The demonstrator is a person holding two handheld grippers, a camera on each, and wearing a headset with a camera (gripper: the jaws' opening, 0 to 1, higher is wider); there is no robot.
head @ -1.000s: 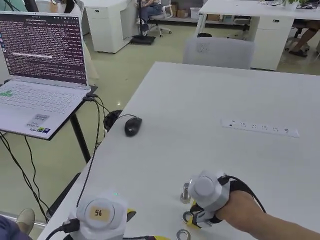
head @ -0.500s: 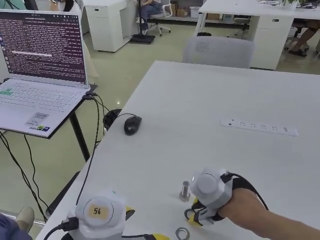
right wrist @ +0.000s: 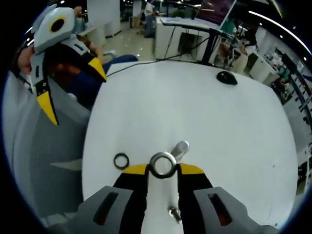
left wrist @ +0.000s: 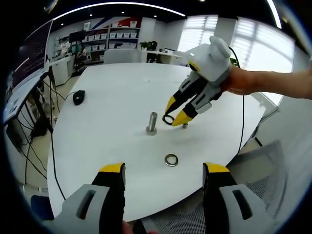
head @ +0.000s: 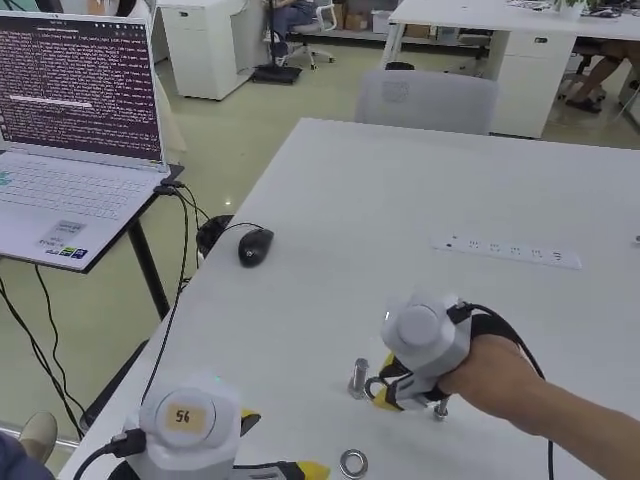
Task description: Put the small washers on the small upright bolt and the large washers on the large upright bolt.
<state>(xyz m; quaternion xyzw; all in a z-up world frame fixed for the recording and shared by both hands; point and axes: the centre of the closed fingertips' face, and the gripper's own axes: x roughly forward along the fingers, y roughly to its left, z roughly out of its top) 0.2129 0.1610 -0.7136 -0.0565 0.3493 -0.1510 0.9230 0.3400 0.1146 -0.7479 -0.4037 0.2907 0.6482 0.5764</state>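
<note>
Washer [left wrist: 168, 119] now raised beside the large bolt [left wrist: 152, 123]

One silver washer [right wrist: 162, 164] is held up just beside the tall standing bolt [right wrist: 180, 147]. A second washer [right wrist: 121, 160] lies flat nearby.

Loose washer [head: 352, 463] on table [head: 420, 200], before large bolt [head: 359, 379]
</note>
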